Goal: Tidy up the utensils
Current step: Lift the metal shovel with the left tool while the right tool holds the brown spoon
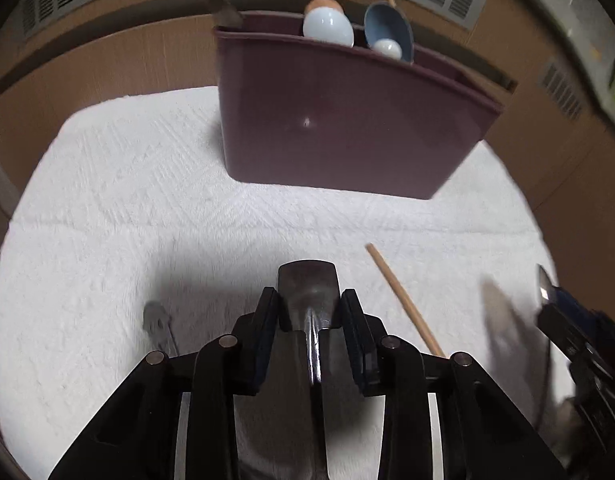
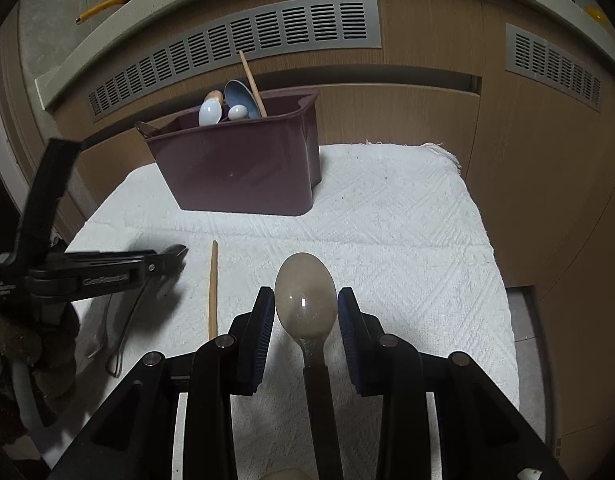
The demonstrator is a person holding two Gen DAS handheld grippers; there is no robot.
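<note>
A flat metal spatula [image 1: 307,284] is clamped between the fingers of the left gripper [image 1: 309,312], held above the white towel [image 1: 147,200]. A spoon [image 2: 303,296] is seen between the fingers of the right gripper [image 2: 306,312], whose pads stand just beside the bowl (whether they touch it cannot be told). A wooden chopstick [image 2: 213,288] lies on the towel between the two grippers. The maroon utensil caddy [image 2: 243,164] stands at the towel's far edge, with spoons [image 2: 209,111] and another chopstick upright inside.
</note>
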